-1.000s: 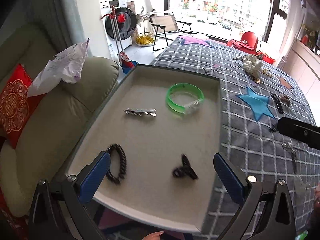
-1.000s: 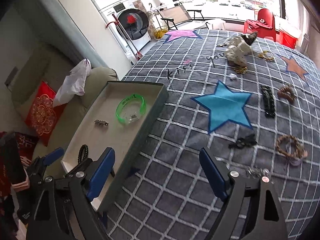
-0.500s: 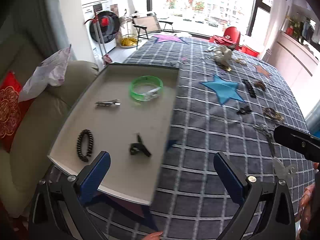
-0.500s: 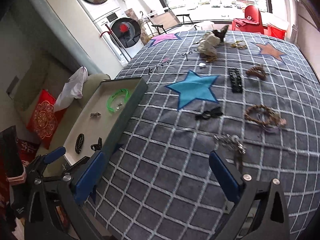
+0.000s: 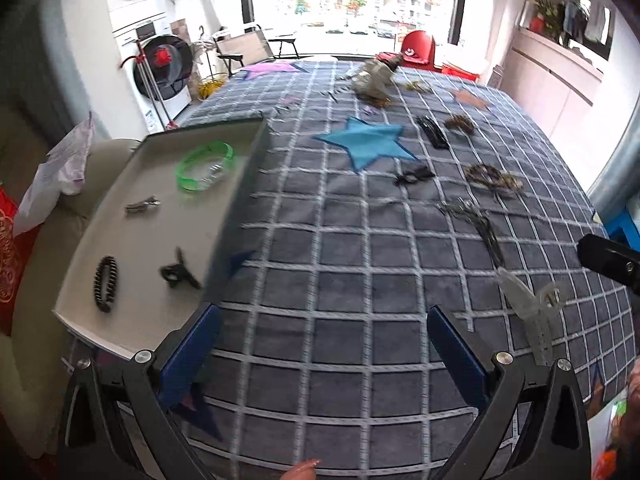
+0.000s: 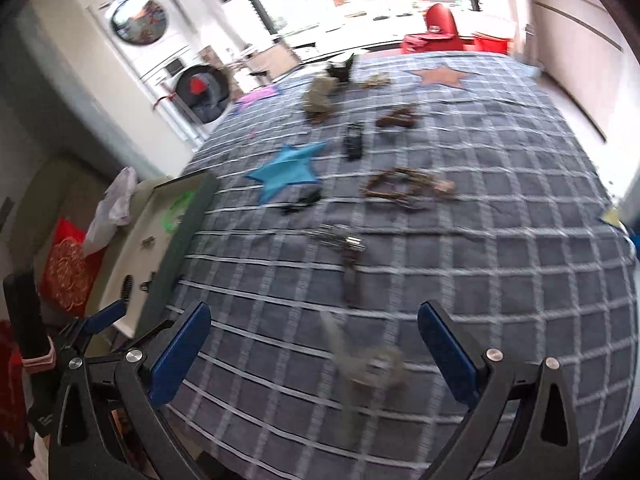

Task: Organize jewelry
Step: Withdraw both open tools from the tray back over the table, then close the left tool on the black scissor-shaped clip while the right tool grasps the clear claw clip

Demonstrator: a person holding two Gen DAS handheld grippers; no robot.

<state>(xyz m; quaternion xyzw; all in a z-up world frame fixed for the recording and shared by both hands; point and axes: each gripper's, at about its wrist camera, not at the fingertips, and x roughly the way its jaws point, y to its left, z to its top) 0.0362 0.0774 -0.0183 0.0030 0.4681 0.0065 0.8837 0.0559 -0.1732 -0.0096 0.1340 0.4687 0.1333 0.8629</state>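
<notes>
Clear hair claw between spread right tongs.

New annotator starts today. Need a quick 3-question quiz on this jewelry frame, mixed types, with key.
1. True or false: the left tongs are shut on an item.
2. How many items lie in the tray?
3. Which item sits nearest the right tongs? A) green bangle B) clear hair claw C) black strip clip

Key
1. False: both tongs are open and empty.
2. Four: green bangle, silver clip, black beaded bracelet, black claw clip.
3. B
</notes>
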